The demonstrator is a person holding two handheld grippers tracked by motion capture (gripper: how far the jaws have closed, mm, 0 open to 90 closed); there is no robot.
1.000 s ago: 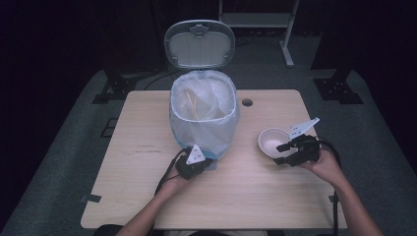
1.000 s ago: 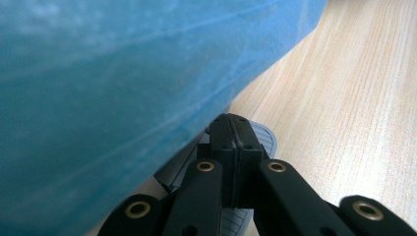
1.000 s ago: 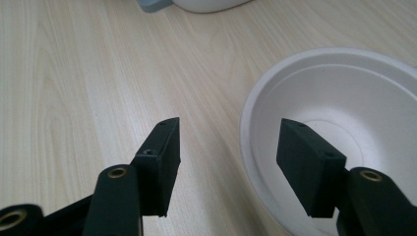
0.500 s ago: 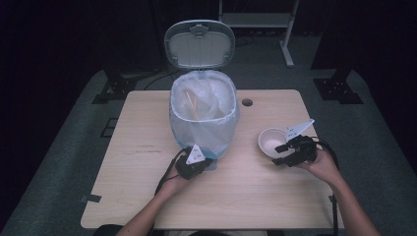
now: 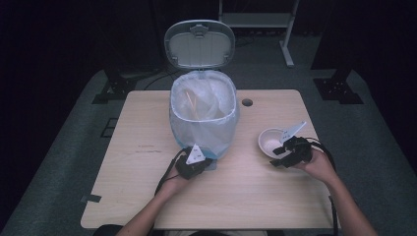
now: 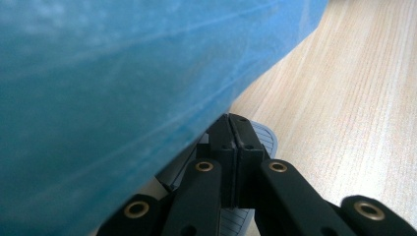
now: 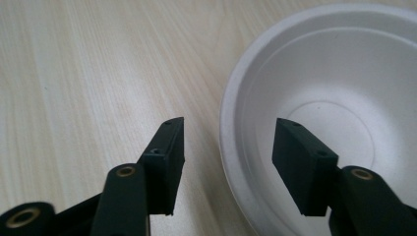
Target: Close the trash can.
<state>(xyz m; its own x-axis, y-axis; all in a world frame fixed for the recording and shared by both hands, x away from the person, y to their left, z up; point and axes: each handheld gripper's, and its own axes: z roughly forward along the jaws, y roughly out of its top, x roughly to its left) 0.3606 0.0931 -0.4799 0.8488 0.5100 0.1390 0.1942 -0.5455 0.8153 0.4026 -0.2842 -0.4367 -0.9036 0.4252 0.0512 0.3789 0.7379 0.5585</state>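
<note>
I see my left gripper (image 5: 196,164) low at the near foot of the bin (image 5: 204,118), which stands mid-desk with its lid (image 5: 199,44) raised and a pale liner bag (image 5: 206,130) folded over its rim. In the left gripper view the jaws are pressed together right against the blue bin wall (image 6: 123,98), above a small ribbed grey pedal (image 6: 263,135) at the base; I cannot tell whether they pinch anything. My right gripper (image 7: 226,157) is spread wide, one jaw over the bare desk (image 7: 88,73), the other inside the white bowl (image 7: 344,78), straddling its near rim. The bowl sits on the desk to the right of the bin, well apart from it.
</note>
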